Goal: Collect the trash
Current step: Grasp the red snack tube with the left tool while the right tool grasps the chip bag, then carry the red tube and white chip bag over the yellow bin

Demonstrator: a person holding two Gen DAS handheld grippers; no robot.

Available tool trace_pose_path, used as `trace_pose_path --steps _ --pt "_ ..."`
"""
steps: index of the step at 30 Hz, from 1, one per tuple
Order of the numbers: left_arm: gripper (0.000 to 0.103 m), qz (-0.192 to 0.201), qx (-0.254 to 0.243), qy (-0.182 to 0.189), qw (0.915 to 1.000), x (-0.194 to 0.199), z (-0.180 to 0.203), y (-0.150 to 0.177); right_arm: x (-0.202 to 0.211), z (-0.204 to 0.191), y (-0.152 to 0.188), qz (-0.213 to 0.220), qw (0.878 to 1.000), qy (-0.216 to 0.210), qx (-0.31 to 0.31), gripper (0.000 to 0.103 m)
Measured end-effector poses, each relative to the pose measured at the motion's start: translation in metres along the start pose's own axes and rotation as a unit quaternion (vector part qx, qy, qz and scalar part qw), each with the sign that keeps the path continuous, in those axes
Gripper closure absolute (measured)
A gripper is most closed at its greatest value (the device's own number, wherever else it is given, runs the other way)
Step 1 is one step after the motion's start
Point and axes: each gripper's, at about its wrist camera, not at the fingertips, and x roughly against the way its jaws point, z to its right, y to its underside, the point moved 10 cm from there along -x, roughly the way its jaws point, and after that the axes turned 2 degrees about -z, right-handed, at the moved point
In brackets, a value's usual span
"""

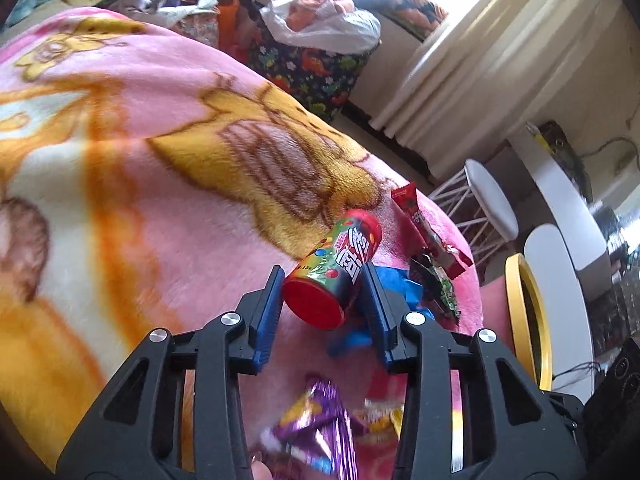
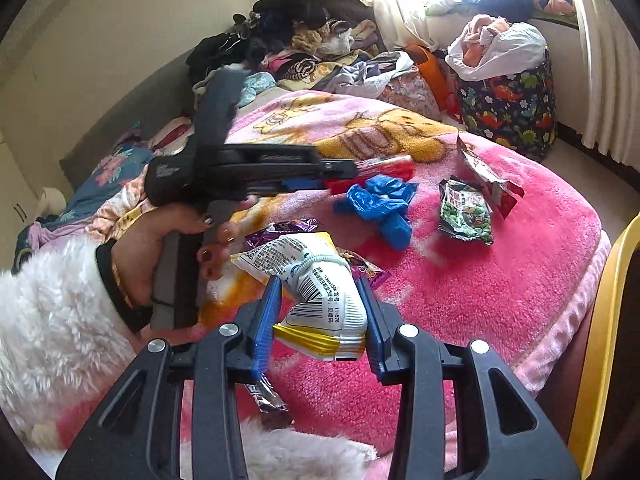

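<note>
Two blue ribbed finger pairs: left gripper [image 1: 323,289] around glossy candy cylinder [image 1: 335,269], right gripper [image 2: 318,307] pinching crinkled snack bag [image 2: 320,288].

Left gripper [image 1: 322,276], lower centre of its own view: blue pads [image 1: 269,312] clamped on either side of a candy tube [image 1: 334,270]. From the right view it lies sideways at centre left, a hand [image 2: 168,248] in a white fluffy sleeve [image 2: 52,320] round its handle. Right gripper [image 2: 318,304], lower centre: pads pinching a snack packet [image 2: 320,292], lifted
</note>
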Motion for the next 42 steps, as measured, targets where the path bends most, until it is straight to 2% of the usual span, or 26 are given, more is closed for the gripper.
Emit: trace_pose_path --steps 7,11,16,27,42 --pt "0.073 0.06 0.02 -0.008 0.998 0.044 -0.005 0.006 0.005 -0.006 -0.001 0.007 1.0 -0.001 0.001 0.067" --pt "0.073 0.09 0.022 -0.027 0.9953 0.067 -0.005 0.007 0.009 -0.008 -0.003 0.015 1.0 0.002 -0.002 0.067" --pt "0.073 0.126 0.03 -0.021 0.9914 0.092 0.005 -0.001 0.021 -0.004 -0.008 0.031 0.999 0.007 -0.013 0.067" --pt "0.073 0.151 0.017 -0.014 0.9883 0.119 0.027 -0.006 0.052 0.012 -0.016 0.066 0.997 0.015 -0.041 0.067" --pt "0.074 0.155 -0.001 0.01 0.9879 0.125 0.062 -0.001 0.088 0.026 -0.021 0.102 0.993 0.033 -0.055 0.067"
